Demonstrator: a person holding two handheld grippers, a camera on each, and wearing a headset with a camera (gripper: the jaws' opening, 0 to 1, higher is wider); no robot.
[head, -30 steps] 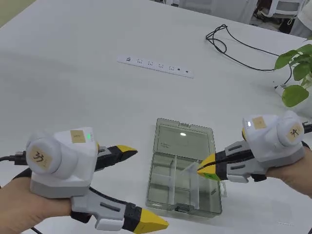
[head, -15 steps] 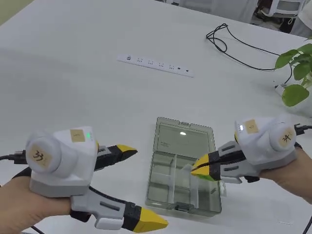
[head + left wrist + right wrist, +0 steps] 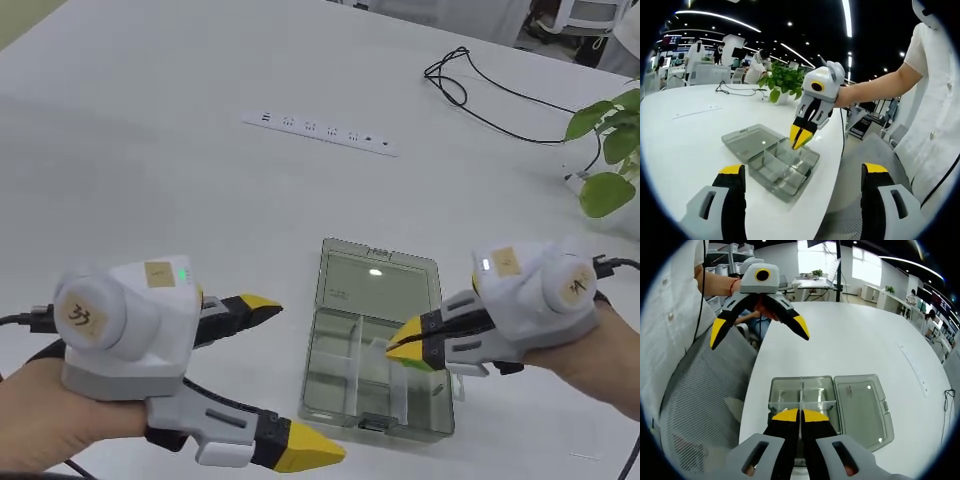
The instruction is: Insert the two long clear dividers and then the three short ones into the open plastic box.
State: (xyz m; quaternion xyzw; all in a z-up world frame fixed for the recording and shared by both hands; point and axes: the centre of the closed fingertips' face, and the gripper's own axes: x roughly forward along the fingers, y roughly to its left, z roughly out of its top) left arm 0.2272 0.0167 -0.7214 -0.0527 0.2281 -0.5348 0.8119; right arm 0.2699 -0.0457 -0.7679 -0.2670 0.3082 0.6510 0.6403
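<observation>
The open clear plastic box (image 3: pixel 340 395) lies on the white table, its lid (image 3: pixel 378 282) flat behind it. Clear dividers (image 3: pixel 354 362) stand inside the tray. My right gripper (image 3: pixel 394 348) hovers over the tray's right half, shut on a thin clear divider (image 3: pixel 399 388) that reaches down into the box. In the right gripper view the divider (image 3: pixel 801 390) runs edge-on from the shut jaws (image 3: pixel 800 415) across the box (image 3: pixel 785 390). My left gripper (image 3: pixel 285 378) is held open and empty left of the box. The left gripper view shows the box (image 3: pixel 760 167) and the right gripper (image 3: pixel 801 137).
A white power strip (image 3: pixel 320 133) lies at the far middle of the table. A black cable (image 3: pixel 470 88) loops at the back right beside a green plant (image 3: pixel 605 150). The table's near edge runs just below the box, with a mesh chair (image 3: pixel 700 405) beyond it.
My right gripper has moved left and slightly down over the box with the divider, tilting it further into the tray. The left gripper has stayed in place.
</observation>
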